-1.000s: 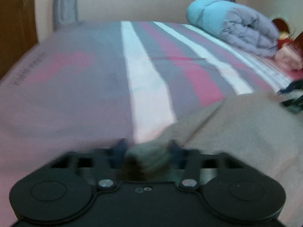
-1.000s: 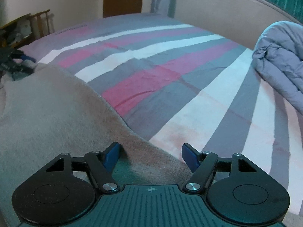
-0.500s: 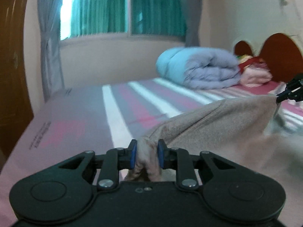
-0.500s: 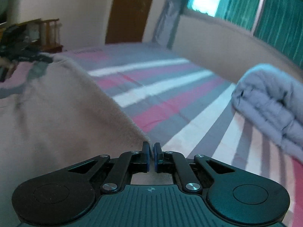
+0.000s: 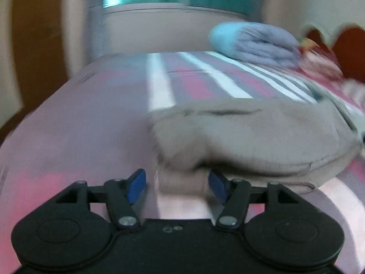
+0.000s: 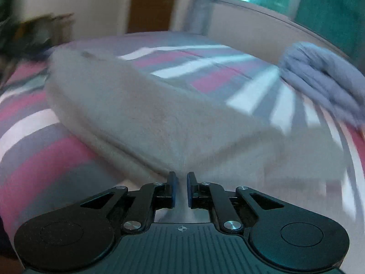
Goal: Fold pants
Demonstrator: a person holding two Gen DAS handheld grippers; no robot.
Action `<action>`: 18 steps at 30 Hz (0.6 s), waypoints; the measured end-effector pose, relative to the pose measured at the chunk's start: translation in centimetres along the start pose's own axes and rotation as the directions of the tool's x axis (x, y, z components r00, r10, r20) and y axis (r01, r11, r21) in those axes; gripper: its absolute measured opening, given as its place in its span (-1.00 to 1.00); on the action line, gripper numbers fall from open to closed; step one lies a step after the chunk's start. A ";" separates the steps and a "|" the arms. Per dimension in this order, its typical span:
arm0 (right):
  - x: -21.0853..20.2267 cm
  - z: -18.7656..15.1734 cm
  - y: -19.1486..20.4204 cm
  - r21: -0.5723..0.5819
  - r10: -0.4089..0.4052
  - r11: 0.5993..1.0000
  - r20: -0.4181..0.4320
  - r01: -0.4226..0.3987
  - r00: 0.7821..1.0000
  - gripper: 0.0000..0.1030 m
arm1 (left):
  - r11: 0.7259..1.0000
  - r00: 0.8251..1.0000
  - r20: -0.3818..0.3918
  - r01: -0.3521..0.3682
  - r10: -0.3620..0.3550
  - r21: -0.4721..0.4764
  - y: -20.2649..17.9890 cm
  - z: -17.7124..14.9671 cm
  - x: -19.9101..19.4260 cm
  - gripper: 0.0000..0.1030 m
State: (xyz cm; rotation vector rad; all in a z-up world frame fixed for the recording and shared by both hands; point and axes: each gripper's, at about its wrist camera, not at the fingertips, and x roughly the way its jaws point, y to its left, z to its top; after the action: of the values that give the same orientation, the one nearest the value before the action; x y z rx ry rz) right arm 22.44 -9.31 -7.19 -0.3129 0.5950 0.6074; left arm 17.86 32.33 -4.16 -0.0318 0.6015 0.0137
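Observation:
The beige pants (image 5: 251,134) lie folded over on the striped bed, a doubled layer with the fold edge near me. My left gripper (image 5: 178,182) is open, its blue pads on either side of a corner of the cloth that lies between them. In the right wrist view the pants (image 6: 141,118) stretch away to the left as a thick folded band. My right gripper (image 6: 181,189) is shut on the near edge of the pants. Both views are blurred by motion.
The bed sheet (image 5: 95,123) has pink, grey and white stripes. A rolled blue-grey quilt (image 5: 255,43) lies at the far right of the bed and shows in the right wrist view (image 6: 319,77). A red headboard (image 5: 346,52) stands right; a window and wooden door behind.
Both grippers have carried the lifted pants forward and down, laying them doubled on the bed. My left gripper has opened and let go of the cloth. The right stays shut.

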 end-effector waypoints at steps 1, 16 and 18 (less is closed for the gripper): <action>-0.7 -0.5 0.1 0.054 -0.013 0.998 0.019 0.011 1.000 -0.79 | 0.997 1.000 0.012 -0.010 0.011 -0.078 0.2 -0.5 -1.0 0.02; -2.9 1.3 -3.2 0.554 -0.154 0.829 0.093 0.078 0.984 -0.03 | 0.681 0.981 0.077 0.181 -0.181 -0.709 1.1 0.6 2.6 -0.28; -2.6 1.2 -3.9 0.614 -0.145 0.786 0.070 0.072 0.987 -0.03 | 0.635 0.977 0.099 0.200 -0.191 -0.747 1.7 -0.2 3.3 -0.28</action>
State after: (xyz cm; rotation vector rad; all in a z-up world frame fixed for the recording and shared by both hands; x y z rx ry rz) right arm 23.64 -12.96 -4.31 0.3014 0.6269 0.2889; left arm 20.46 34.03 -6.24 -0.9260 0.5419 0.0539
